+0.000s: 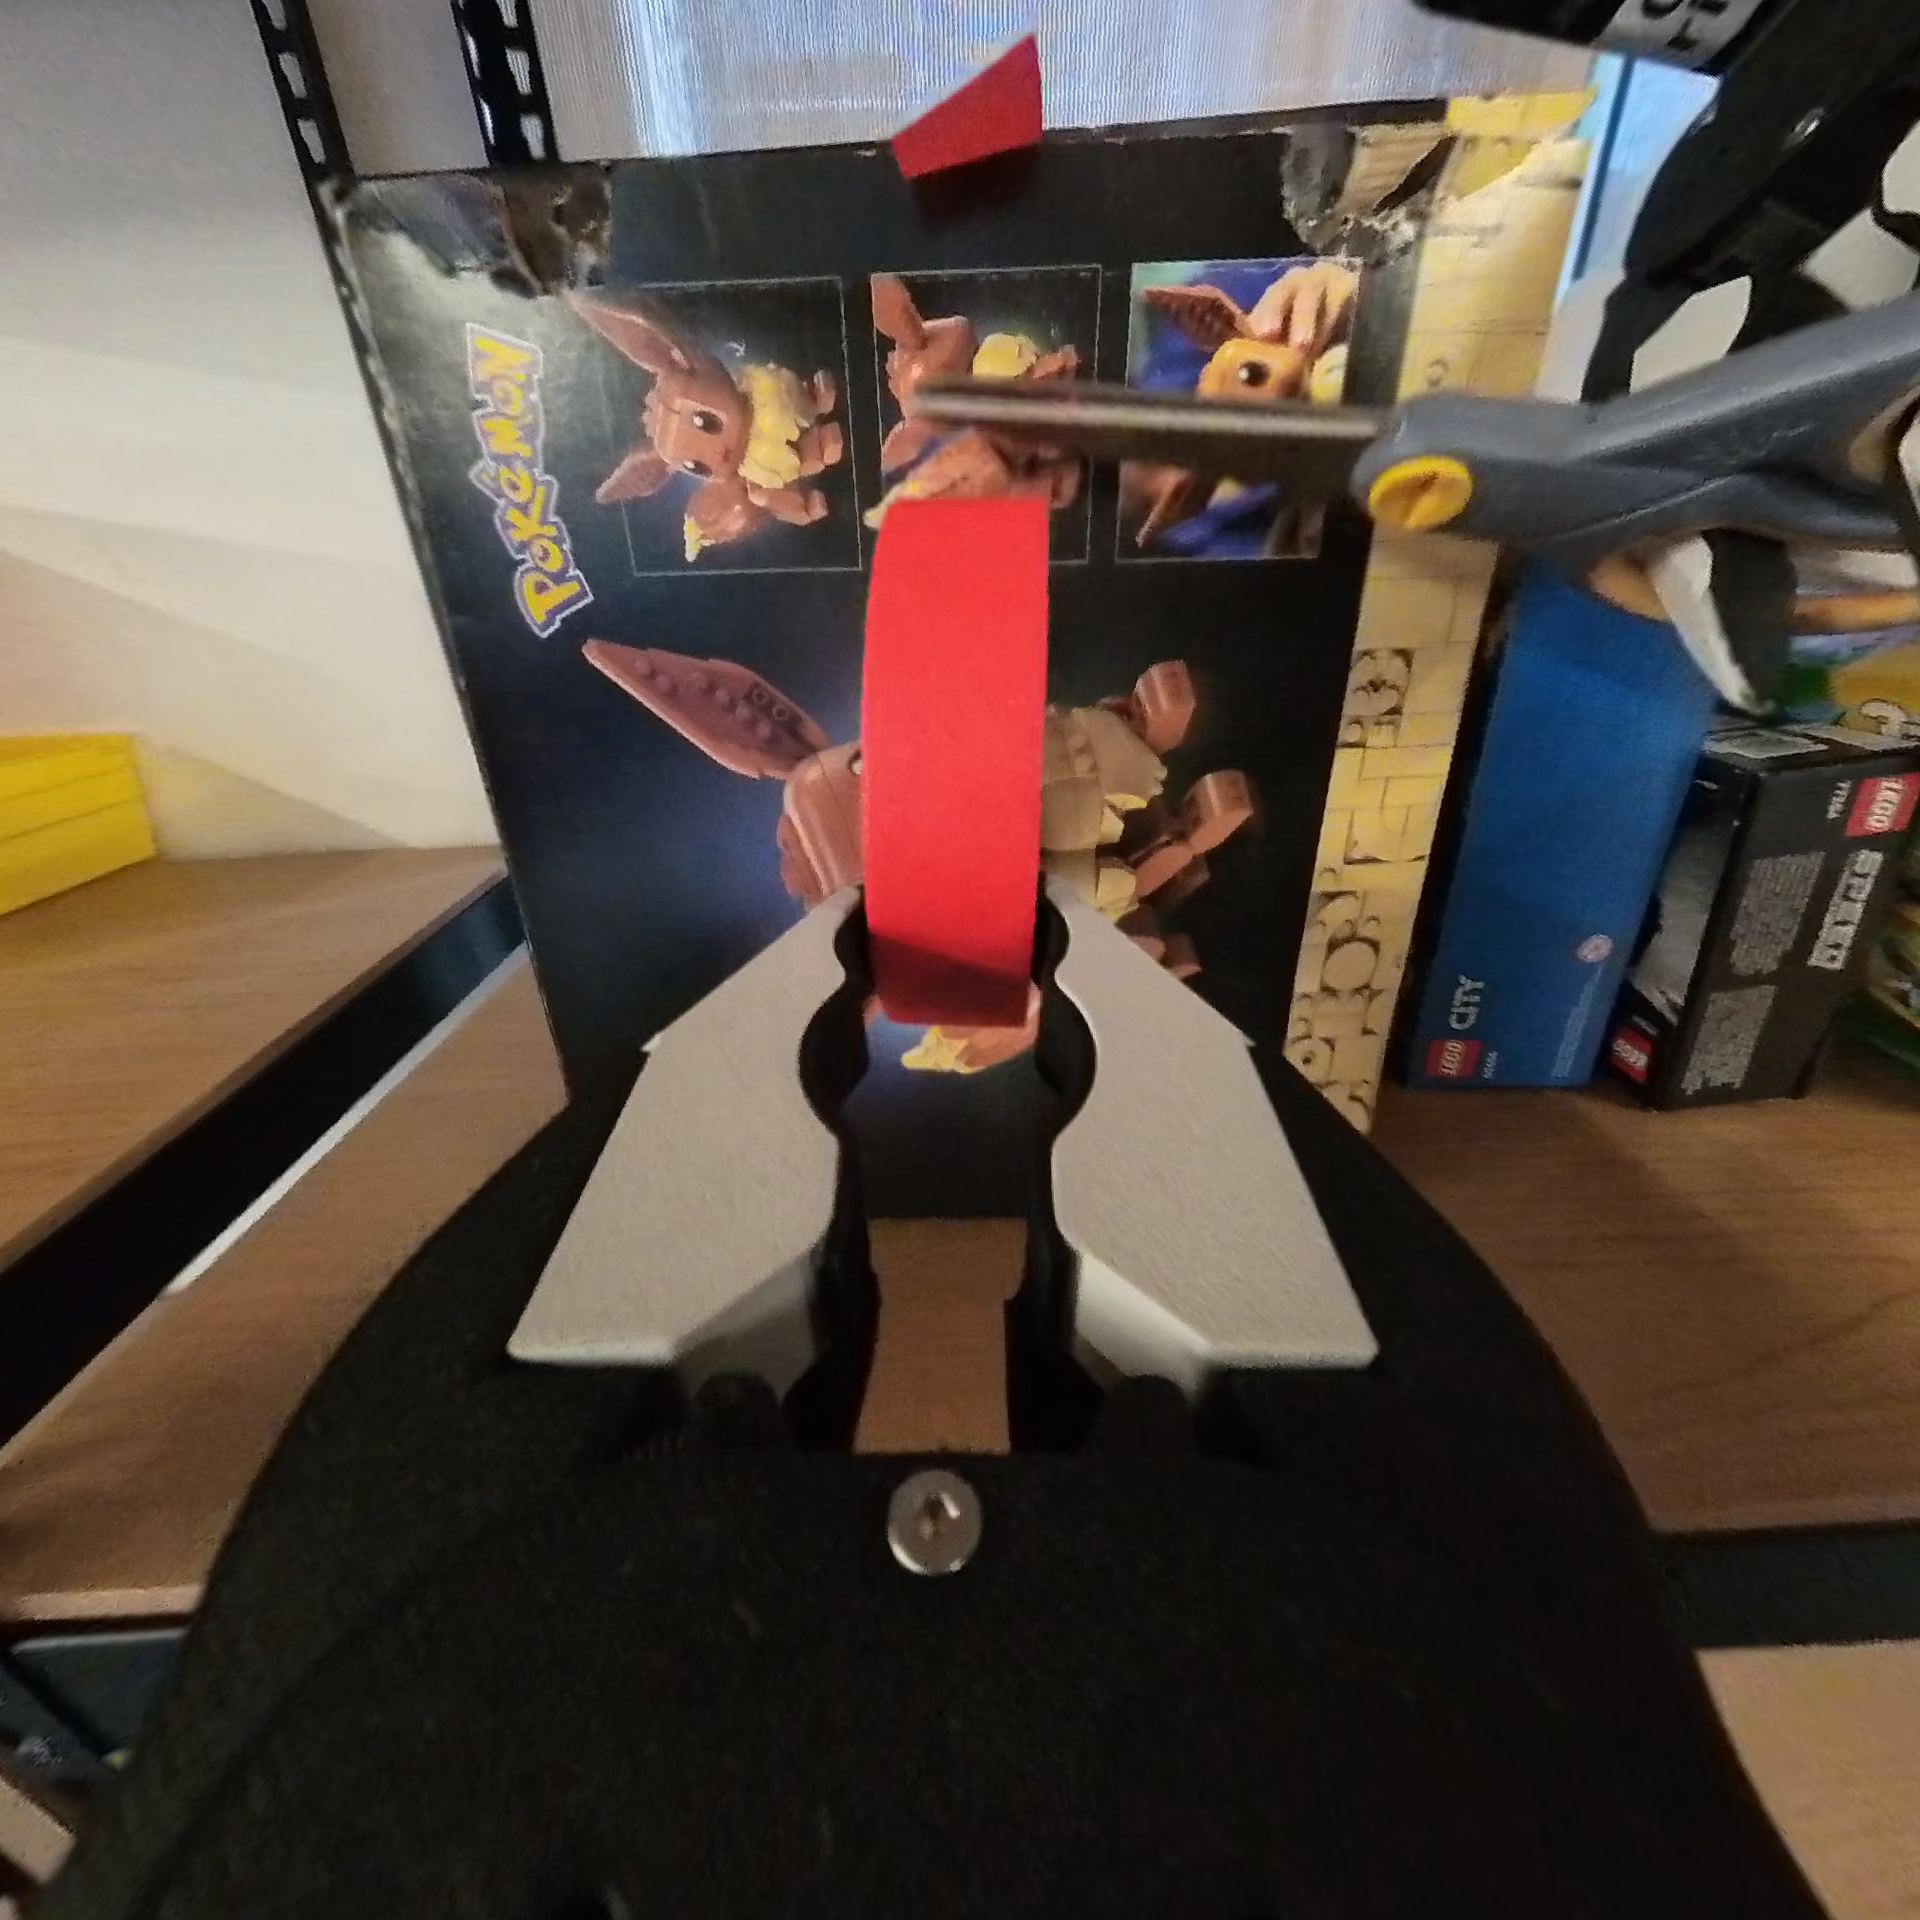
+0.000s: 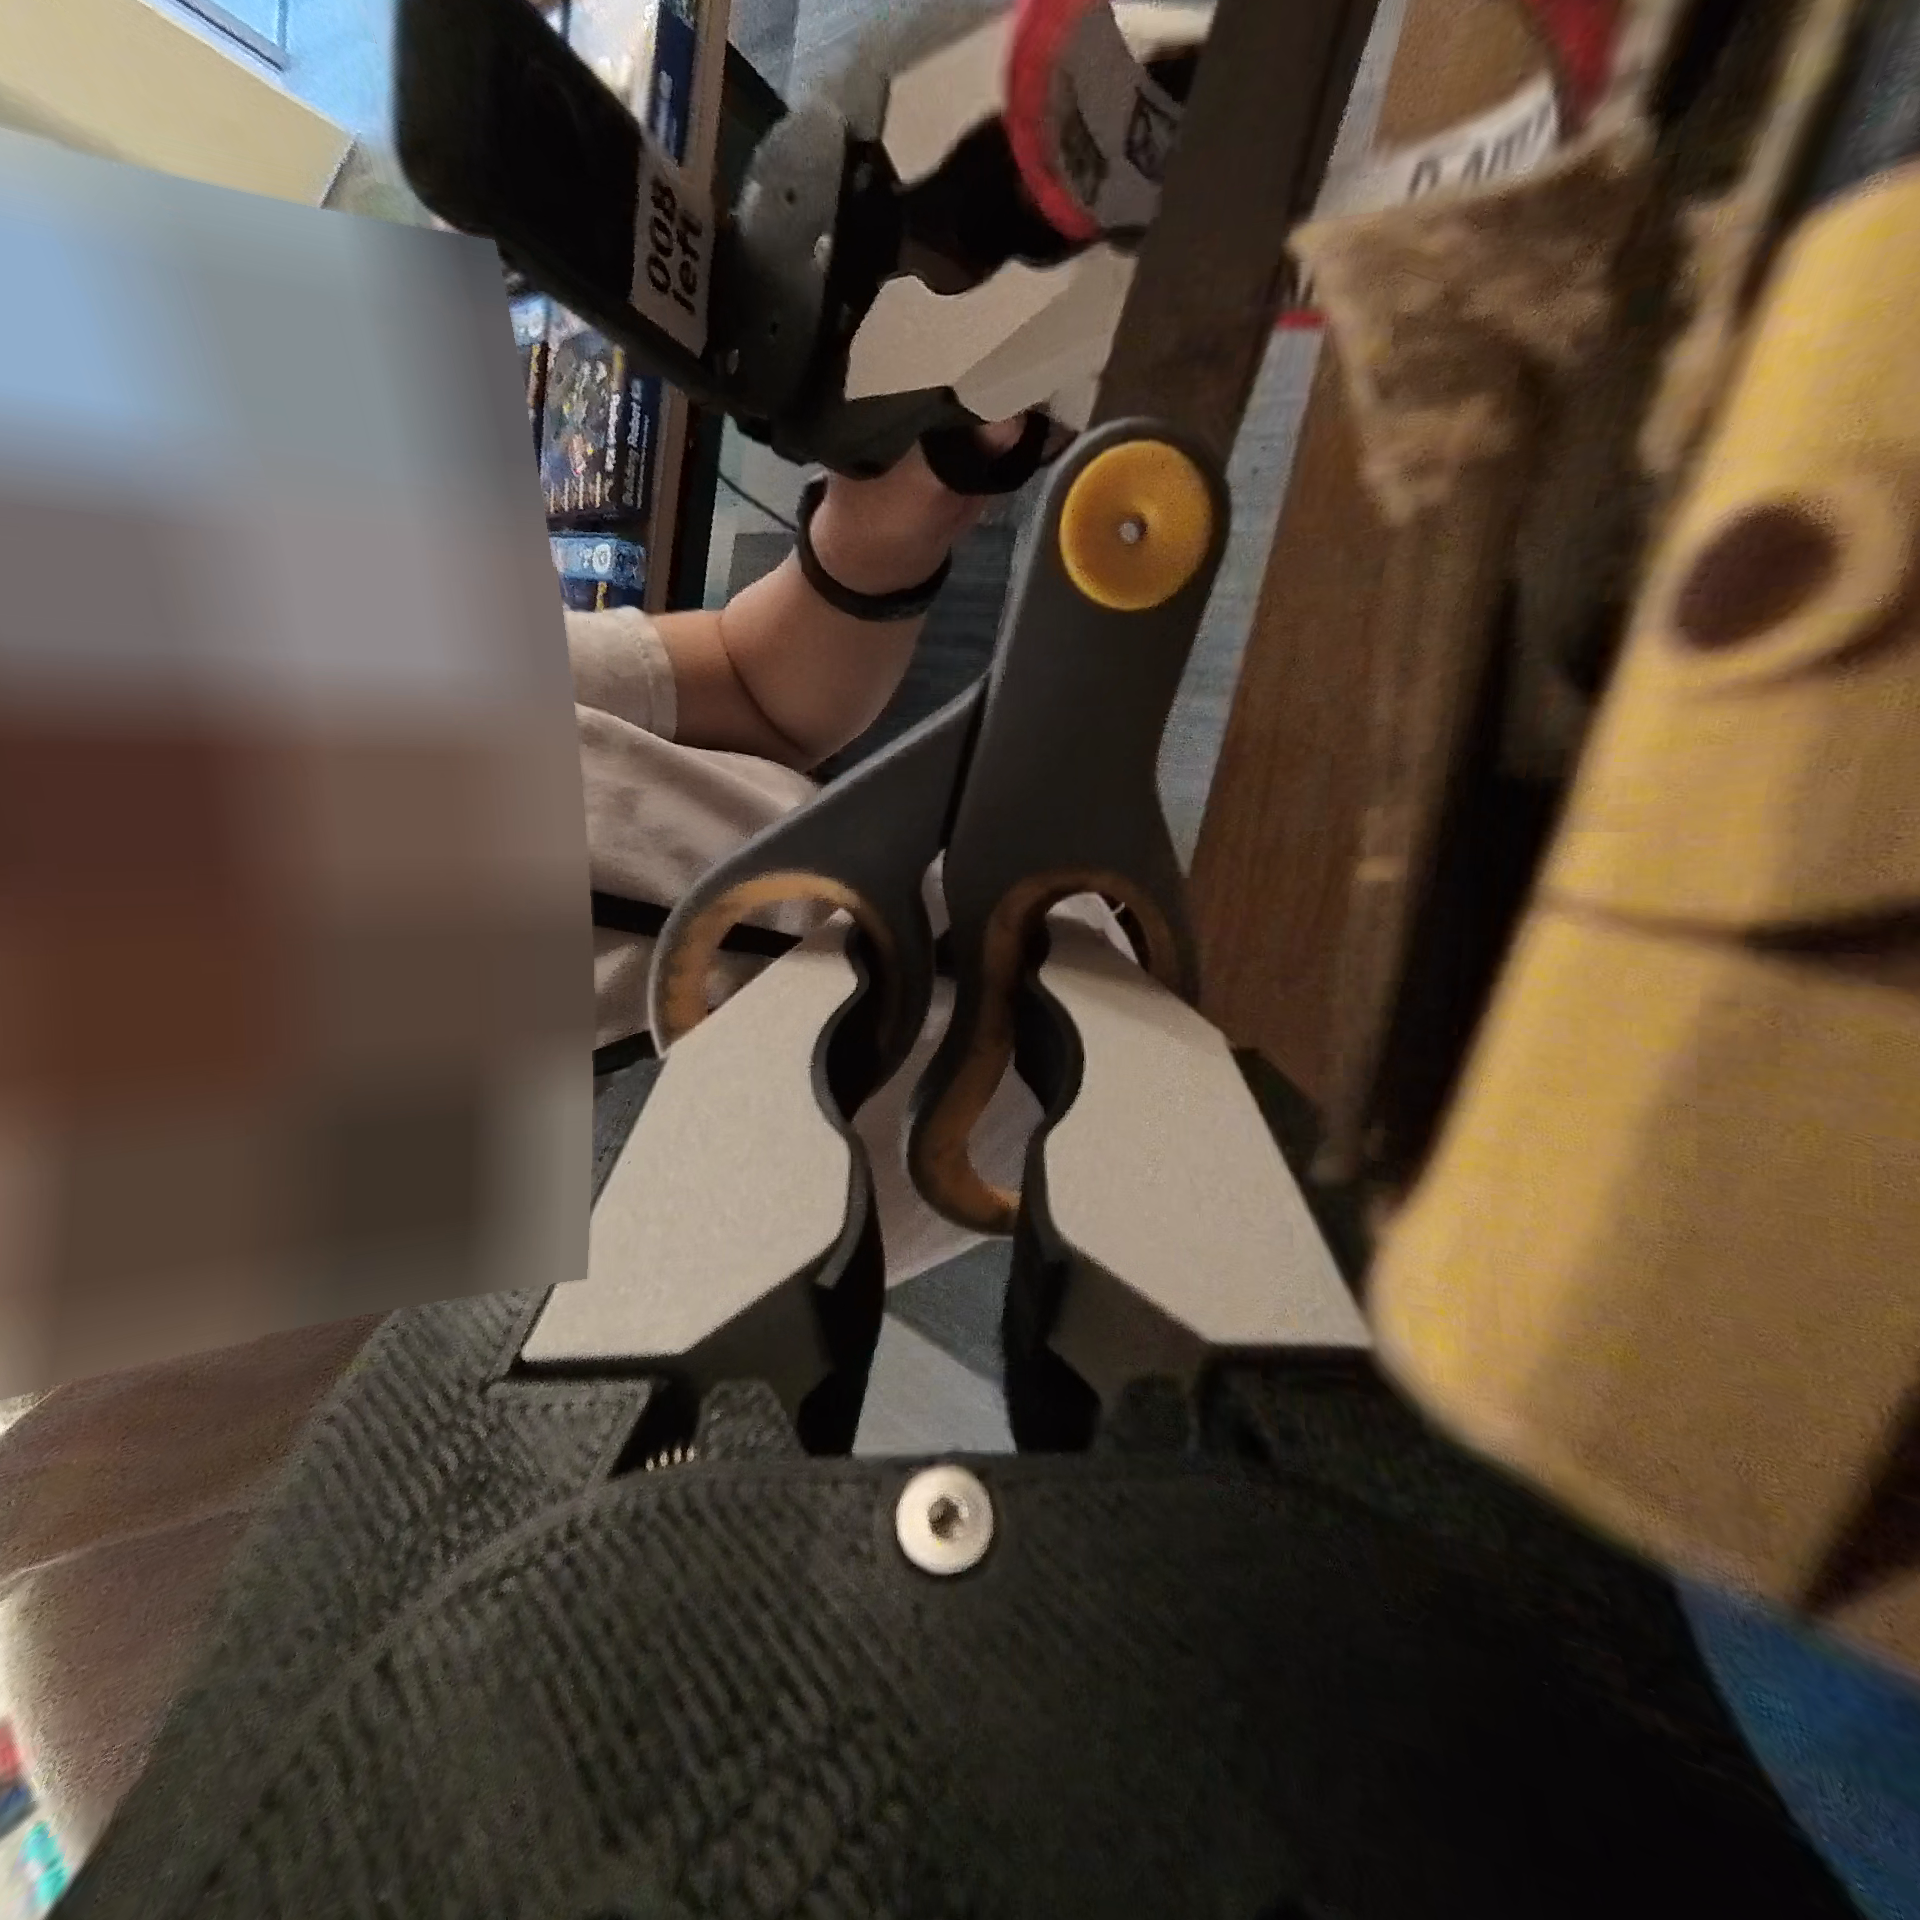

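Observation:
My left gripper [image 1: 951,920] is shut on a roll of red tape [image 1: 951,727], which stands edge-on between the fingertips in front of a dark toy box [image 1: 707,810]. A short piece of red tape [image 1: 971,114] sticks up at the box's top edge. Grey scissors with a yellow pivot [image 1: 1418,488] reach in from the right, with blades [image 1: 1143,421] closed just above the roll. My right gripper [image 2: 951,987] is shut on the scissors' handles [image 2: 977,831], with its fingers through the loops. The left gripper [image 2: 987,229] and the roll [image 2: 1039,135] also show in the right wrist view.
Several more toy boxes stand to the right: a yellow-patterned one [image 1: 1382,779], a blue one [image 1: 1538,831] and a black one [image 1: 1766,935]. They stand on a wooden shelf [image 1: 260,987] with a black upright [image 1: 296,94]. A person's forearm [image 2: 821,665] is below the left gripper. About 15 cm separates my left fingertips from my right.

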A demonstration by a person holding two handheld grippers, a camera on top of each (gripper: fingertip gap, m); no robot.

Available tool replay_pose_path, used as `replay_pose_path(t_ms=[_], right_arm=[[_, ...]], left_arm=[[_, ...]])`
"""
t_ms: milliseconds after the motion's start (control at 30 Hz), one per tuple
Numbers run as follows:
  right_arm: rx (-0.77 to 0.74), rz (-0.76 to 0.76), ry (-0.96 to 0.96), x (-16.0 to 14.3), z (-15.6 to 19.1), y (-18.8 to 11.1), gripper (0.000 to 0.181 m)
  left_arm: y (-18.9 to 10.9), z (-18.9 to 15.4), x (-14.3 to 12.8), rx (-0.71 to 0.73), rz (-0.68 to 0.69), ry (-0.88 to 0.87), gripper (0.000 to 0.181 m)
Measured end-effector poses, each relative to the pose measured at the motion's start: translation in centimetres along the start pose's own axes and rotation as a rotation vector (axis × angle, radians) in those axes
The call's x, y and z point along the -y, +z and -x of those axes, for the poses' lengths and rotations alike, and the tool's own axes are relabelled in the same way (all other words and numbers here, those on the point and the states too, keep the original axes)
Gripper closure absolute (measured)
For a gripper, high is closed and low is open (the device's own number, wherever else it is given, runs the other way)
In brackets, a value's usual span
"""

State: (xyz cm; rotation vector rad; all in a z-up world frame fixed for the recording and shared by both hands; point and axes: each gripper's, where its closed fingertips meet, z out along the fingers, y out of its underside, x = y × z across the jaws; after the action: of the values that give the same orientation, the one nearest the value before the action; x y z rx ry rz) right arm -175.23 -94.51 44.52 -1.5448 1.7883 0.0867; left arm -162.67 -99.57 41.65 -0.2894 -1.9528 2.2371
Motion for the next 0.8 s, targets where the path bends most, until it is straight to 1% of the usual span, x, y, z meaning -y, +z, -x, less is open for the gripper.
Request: replay_pose_path(t_ms=[33,100,133,167,200,267,300,367,433,500,533,567,700,800], right_arm=[[0.003,-0.026,-0.010,0.2,0.4,-0.1,0.157],[-0.041,-0.064,-0.059,0.2,1.0,-0.5,0.157],[-0.082,-0.065,-0.087,-0.5,1.2,-0.6,0.157],[-0.148,-0.059,-0.113,-1.6,1.4,-0.8,0.162],[-0.212,-0.054,-0.138,-3.1,1.6,-0.8,0.162],[-0.341,-0.030,-0.164,-7.4,2.0,-0.6,0.162],[-0.401,-0.026,-0.145,-9.9,1.9,-0.3,0.162],[-0.475,-0.024,-0.033,-15.2,1.5,0.6,0.162],[-0.542,0.029,0.099,-20.9,0.7,1.5,0.162],[-0.653,0.135,0.156,-26.2,-0.6,1.5,0.162],[-0.662,0.182,0.173,-28.3,-0.8,1.7,0.162],[-0.648,0.198,0.190,-29.8,-0.9,1.9,0.162],[-0.692,0.222,0.265,-33.8,-3.2,1.6,0.162],[-0.675,0.286,0.250,-36.4,-4.5,1.5,0.162]], left_arm=[[-0.3,-0.1,-0.2,-0.013,0.001,-0.011,0.155],[-1.1,-0.8,-0.6,-0.066,0.007,-0.055,0.156],[-1.4,-1.4,-1.0,-0.115,0.018,-0.098,0.156],[-1.8,-2.5,-1.3,-0.183,0.036,-0.156,0.156],[-2.1,-3.8,-1.7,-0.264,0.061,-0.228,0.156],[-2.7,-6.5,-2.4,-0.424,0.127,-0.396,0.155],[-2.9,-8.0,-2.8,-0.502,0.162,-0.478,0.155],[-3.0,-10.8,-3.7,-0.629,0.238,-0.626,0.156],[-2.8,-13.5,-5.0,-0.696,0.331,-0.720,0.156],[-2.6,-16.0,-6.2,-0.714,0.408,-0.786,0.155],[-2.4,-17.2,-6.4,-0.720,0.431,-0.812,0.156],[-2.2,-18.2,-6.8,-0.716,0.451,-0.823,0.155],[-0.7,-21.2,-9.4,-0.607,0.537,-0.822,0.155],[0.2,-22.5,-10.3,-0.537,0.559,-0.938,0.155]])
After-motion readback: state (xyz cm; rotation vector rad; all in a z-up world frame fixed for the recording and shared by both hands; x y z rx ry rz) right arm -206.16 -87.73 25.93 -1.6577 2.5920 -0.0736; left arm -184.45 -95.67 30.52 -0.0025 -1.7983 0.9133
